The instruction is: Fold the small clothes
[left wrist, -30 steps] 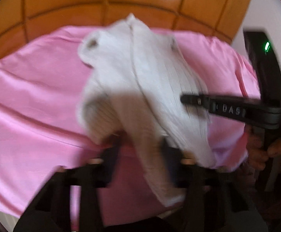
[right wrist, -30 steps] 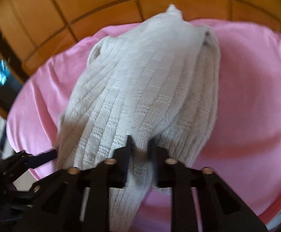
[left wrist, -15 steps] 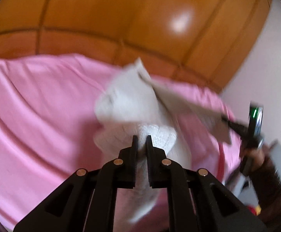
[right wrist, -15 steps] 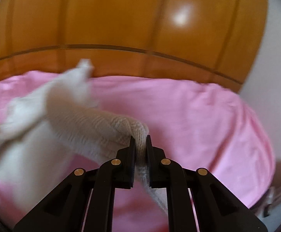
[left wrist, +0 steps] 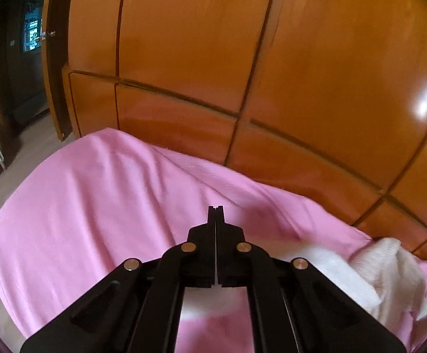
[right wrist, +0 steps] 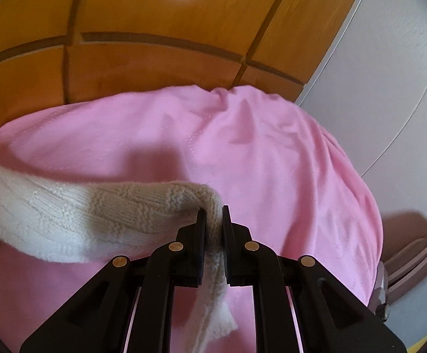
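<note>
One broad pink bedsheet (right wrist: 272, 153) lies below my white cable-knit garment (right wrist: 66, 214), which strings leftward from my right gripper (right wrist: 213, 220), clamped tight on a bunched edge. My left gripper (left wrist: 215, 214) is fully closed on nothing, so I judge the unsupported side may sag, twist and spoil the fold.

1. Left gripper (left wrist: 215, 210): matte black two-finger linkage, four brass-coloured rivets across lower centre of frame.
2. Right gripper (right wrist: 213, 210): same black build, four brass-coloured rivets, flat black pads (right wrist: 226, 220).
</note>
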A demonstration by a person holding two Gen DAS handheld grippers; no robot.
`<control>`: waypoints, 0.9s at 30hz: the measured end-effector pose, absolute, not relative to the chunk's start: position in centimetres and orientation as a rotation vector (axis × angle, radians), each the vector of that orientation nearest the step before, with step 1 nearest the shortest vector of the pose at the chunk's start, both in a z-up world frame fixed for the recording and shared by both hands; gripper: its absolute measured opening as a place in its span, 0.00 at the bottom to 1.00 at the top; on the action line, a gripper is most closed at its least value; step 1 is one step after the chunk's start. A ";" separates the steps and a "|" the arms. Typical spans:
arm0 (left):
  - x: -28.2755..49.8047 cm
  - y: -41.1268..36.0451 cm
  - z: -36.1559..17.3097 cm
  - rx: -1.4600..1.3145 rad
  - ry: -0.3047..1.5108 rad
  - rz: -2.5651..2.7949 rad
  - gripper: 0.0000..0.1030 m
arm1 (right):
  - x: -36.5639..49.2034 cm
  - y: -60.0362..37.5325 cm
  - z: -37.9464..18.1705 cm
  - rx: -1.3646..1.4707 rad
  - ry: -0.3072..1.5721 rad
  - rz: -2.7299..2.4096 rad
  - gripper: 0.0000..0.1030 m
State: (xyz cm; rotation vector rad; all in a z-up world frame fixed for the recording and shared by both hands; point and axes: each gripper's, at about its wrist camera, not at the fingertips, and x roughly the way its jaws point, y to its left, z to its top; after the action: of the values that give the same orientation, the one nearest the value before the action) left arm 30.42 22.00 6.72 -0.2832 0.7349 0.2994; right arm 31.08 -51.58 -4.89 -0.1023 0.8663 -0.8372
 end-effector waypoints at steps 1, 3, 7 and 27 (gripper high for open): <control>30.4 22.1 6.4 -0.279 0.743 0.319 0.07 | 31.4 -51.8 -5.0 -0.092 0.872 -0.830 0.09; 29.7 22.1 5.5 -0.296 0.746 0.330 0.54 | 31.5 -51.6 -5.2 -0.074 0.875 -0.804 0.22; 26.0 20.8 4.2 -0.325 0.764 0.219 0.64 | 28.7 -48.2 -4.3 -0.063 0.807 -0.718 0.65; 9.7 6.3 -9.0 -0.425 1.061 -0.308 0.49 | 21.6 -29.8 -11.6 0.574 1.066 0.286 0.58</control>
State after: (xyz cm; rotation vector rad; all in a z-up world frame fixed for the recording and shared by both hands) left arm 9.72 6.35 -8.99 -0.4248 1.0608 -0.3083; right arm 21.64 -29.77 -11.62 0.5740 1.0658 0.2857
